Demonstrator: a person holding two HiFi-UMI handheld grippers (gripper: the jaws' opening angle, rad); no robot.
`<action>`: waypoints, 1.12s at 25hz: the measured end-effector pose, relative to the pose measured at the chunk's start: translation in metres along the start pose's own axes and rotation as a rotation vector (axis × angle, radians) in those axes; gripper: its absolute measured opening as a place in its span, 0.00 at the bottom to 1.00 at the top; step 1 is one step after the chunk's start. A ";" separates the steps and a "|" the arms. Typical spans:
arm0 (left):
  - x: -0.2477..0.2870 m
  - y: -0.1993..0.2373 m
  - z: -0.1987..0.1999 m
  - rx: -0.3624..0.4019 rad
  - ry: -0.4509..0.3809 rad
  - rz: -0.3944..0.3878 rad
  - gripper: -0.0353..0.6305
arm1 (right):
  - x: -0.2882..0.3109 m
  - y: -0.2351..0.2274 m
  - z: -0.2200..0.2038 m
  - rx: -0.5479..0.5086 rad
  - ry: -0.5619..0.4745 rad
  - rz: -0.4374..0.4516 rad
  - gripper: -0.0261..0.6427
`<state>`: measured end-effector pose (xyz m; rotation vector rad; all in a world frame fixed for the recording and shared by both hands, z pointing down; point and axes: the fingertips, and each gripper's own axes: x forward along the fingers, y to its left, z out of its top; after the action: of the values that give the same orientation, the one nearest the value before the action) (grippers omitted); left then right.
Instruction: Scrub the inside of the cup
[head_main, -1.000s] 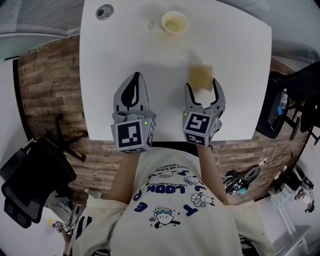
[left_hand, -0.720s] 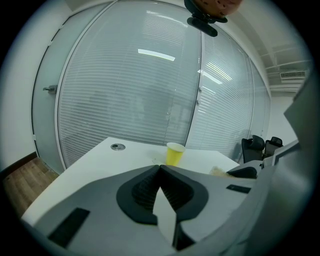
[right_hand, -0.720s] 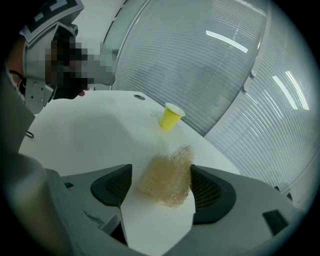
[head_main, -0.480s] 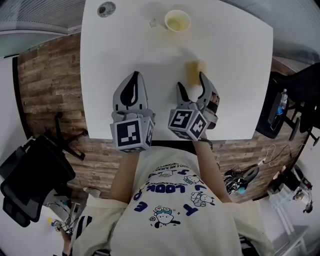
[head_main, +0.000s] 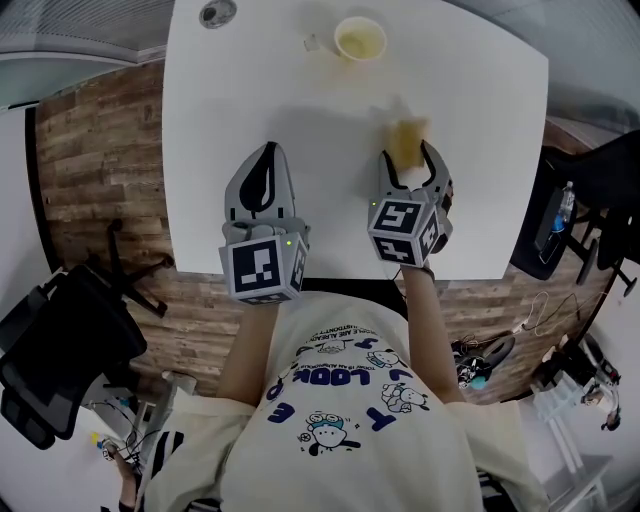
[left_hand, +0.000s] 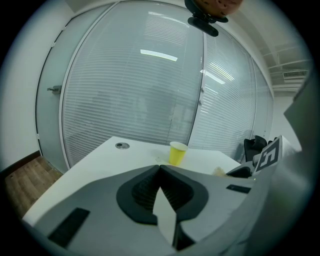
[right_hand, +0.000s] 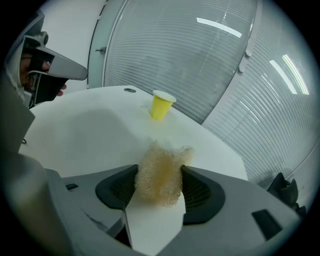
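A yellow paper cup (head_main: 360, 40) stands upright at the far side of the white table (head_main: 250, 90), well beyond both grippers; it also shows in the left gripper view (left_hand: 176, 152) and the right gripper view (right_hand: 161, 105). A tan sponge (head_main: 406, 143) sits between the pads of my right gripper (head_main: 407, 158). Its jaws have just been closing, and both pads now touch the sponge (right_hand: 160, 175). My left gripper (head_main: 268, 150) hovers shut and empty over the table's near left part, its tips (left_hand: 160, 166) together.
A round grommet (head_main: 217, 13) is set in the table's far left corner. A small clear object (head_main: 312, 43) lies left of the cup. Black office chairs stand on the floor at left (head_main: 60, 340) and right (head_main: 590, 190).
The right gripper tilted left, then straightened, and its jaws narrowed onto the sponge. The left gripper has stayed in place, shut.
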<state>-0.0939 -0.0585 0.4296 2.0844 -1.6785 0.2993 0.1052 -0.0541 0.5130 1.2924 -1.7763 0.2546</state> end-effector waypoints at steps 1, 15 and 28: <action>-0.001 0.000 0.000 0.000 0.000 0.001 0.07 | -0.001 -0.004 -0.001 0.008 0.000 -0.001 0.43; 0.002 -0.006 0.001 0.017 0.003 0.002 0.06 | 0.003 -0.033 -0.020 0.590 -0.039 0.065 0.42; 0.008 -0.015 0.000 0.028 0.009 -0.006 0.07 | 0.000 -0.033 -0.017 0.481 -0.043 0.070 0.19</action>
<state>-0.0777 -0.0631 0.4301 2.1048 -1.6719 0.3311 0.1416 -0.0580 0.5119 1.5749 -1.8656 0.7338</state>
